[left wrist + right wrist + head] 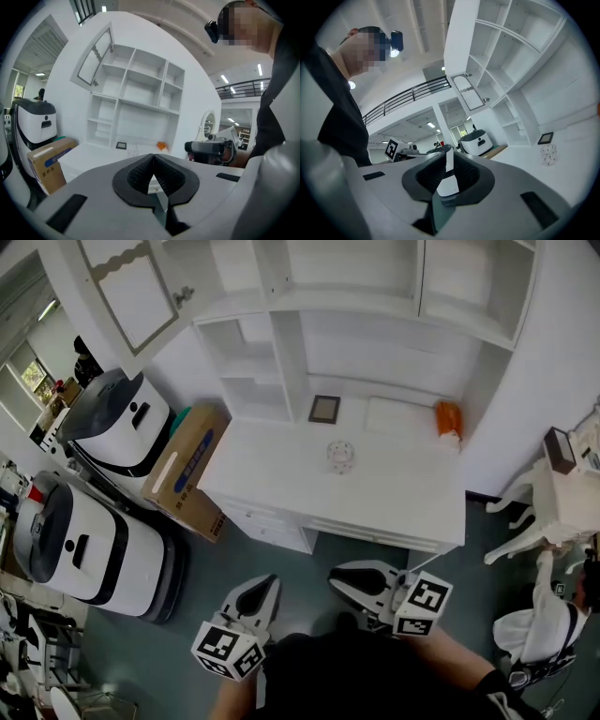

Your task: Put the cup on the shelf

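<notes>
A small clear cup [341, 455] stands upright near the middle of the white desk [272, 479]; it also shows far off in the right gripper view [548, 155]. Behind the desk rises the white shelf unit [352, 343] with empty compartments. Both grippers hang low in front of the desk, close to the person's body and well short of the cup. My left gripper [265, 589] [152, 157] has its jaws together with nothing between them. My right gripper [349, 579] [447, 152] is also shut and holds nothing.
A small dark picture frame [324, 409] and an orange object [448, 418] sit at the back of the desk. A cardboard box [187, 465] leans at the desk's left. Two white machines [122, 423] [80, 540] stand further left, and white furniture [553, 493] to the right.
</notes>
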`<state>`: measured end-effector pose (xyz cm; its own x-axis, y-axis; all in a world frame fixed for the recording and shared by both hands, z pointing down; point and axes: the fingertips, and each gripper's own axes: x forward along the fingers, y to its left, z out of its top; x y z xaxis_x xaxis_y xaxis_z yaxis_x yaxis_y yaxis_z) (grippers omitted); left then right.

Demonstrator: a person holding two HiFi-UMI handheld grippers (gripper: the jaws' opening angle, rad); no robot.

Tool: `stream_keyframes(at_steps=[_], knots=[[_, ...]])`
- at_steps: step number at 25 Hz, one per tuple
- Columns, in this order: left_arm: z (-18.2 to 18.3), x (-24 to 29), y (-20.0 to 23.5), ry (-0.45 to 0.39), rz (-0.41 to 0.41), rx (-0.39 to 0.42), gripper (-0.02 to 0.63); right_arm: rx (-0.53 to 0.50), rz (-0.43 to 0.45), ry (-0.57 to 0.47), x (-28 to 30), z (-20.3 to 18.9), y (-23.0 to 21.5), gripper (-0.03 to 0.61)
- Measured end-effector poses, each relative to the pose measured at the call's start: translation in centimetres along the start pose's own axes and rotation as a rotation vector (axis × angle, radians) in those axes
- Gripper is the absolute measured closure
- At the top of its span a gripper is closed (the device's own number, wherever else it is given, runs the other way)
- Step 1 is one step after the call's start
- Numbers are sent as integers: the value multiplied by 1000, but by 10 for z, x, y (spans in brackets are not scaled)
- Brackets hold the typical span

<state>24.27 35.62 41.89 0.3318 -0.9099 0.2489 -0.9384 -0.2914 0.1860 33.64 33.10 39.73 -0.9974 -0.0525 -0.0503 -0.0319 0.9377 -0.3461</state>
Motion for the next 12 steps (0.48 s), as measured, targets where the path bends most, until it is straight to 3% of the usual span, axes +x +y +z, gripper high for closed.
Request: stream_keyframes(at_steps=[5,12], knots=[[9,24,37,-9,36,-23,601,13,10,46,21,0,-32,560],[8,59,108,9,4,-48,601,7,-40,87,81,-2,-93,560]])
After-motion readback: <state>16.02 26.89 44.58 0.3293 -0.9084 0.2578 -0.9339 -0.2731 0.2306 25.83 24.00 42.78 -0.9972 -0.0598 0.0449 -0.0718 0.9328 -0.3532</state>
